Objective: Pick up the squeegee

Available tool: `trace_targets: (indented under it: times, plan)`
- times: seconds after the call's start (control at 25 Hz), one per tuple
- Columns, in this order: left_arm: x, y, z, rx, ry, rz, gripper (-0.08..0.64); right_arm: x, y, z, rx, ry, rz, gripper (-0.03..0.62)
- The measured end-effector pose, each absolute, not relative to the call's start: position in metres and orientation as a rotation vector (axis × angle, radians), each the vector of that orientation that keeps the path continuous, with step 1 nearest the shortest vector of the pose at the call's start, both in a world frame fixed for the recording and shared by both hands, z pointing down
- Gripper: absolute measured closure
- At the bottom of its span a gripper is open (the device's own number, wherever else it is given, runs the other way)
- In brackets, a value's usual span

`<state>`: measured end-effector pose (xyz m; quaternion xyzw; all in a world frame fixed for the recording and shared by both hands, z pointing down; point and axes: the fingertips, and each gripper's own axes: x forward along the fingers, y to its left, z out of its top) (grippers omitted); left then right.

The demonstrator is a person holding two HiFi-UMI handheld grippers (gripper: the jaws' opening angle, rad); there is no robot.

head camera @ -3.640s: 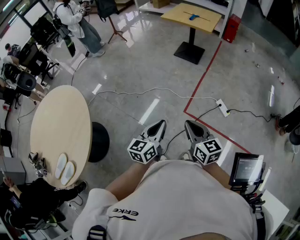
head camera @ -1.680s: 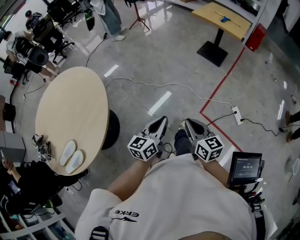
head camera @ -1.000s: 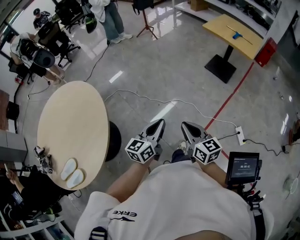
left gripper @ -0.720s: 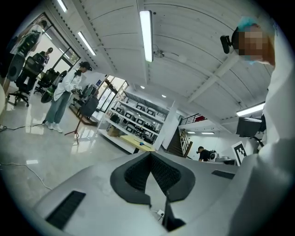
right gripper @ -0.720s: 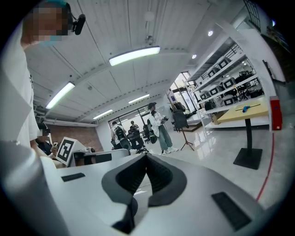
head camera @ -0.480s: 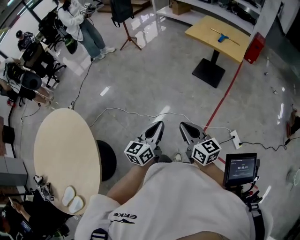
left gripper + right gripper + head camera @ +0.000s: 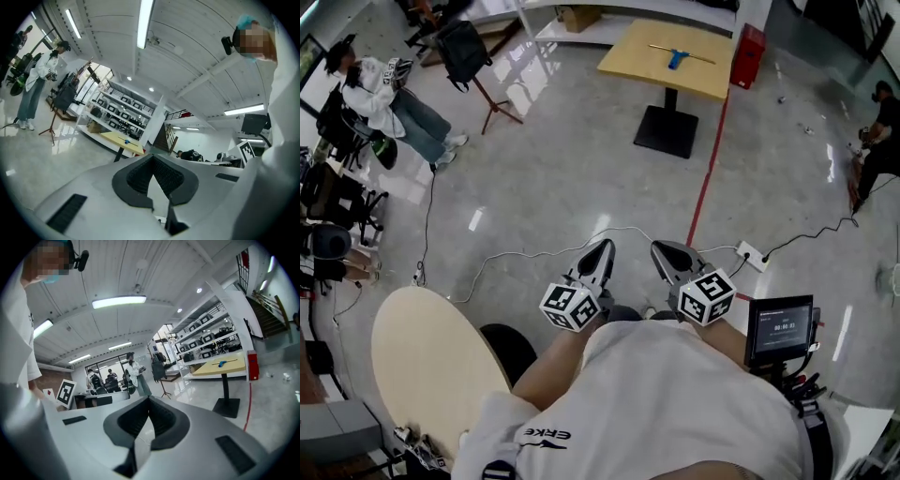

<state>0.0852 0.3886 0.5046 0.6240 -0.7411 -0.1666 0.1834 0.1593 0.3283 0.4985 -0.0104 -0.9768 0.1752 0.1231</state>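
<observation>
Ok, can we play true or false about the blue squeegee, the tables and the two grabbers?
1. The squeegee lies on the square table. True.
2. The left gripper is holding the squeegee. False: its jaws are shut with nothing between them, and the squeegee is far off on the table.
3. The right gripper is shut and empty. True.
4. The red box sits on top of the square table. False: it stands on the floor beside the table.
5. A white cable runs across the floor. True.
</observation>
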Motion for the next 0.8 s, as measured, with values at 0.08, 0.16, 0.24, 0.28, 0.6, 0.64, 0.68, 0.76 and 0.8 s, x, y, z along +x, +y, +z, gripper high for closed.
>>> trace_targets:
  times: [0.08,0.16,0.24,0.28,0.6,0.64,0.68,0.76,0.8]
  plan:
    - [0.083,0.378,0.507,1.778,-2.046,-0.482,0.555,0.162,0.314,0.499,0.038,-2.845,0.51,0.588]
    - [0.083,0.369,0.507,1.79,-2.016,-0.493,0.555,0.164,0.301,0.502,0.101,-2.83,0.543,0.588]
    - [0.085,0.364,0.505,1.81,-1.99,-0.484,0.555,0.166,0.297,0.501,0.137,-2.825,0.554,0.588]
    - [0.086,0.362,0.504,1.815,-1.978,-0.483,0.555,0.166,0.296,0.5,0.146,-2.826,0.549,0.588]
    - [0.092,0.337,0.501,1.85,-1.951,-0.472,0.555,0.166,0.274,0.501,0.167,-2.836,0.554,0.588]
    - [0.091,0.324,0.502,1.851,-1.952,-0.474,0.555,0.166,0.262,0.504,0.168,-2.836,0.556,0.588]
    - [0.09,0.313,0.504,1.854,-1.954,-0.477,0.555,0.164,0.25,0.506,0.168,-2.836,0.556,0.588]
    - [0.085,0.296,0.505,1.861,-1.956,-0.485,0.555,0.159,0.233,0.51,0.17,-2.841,0.545,0.588]
    - [0.085,0.294,0.505,1.862,-1.955,-0.489,0.555,0.158,0.23,0.511,0.173,-2.841,0.544,0.588]
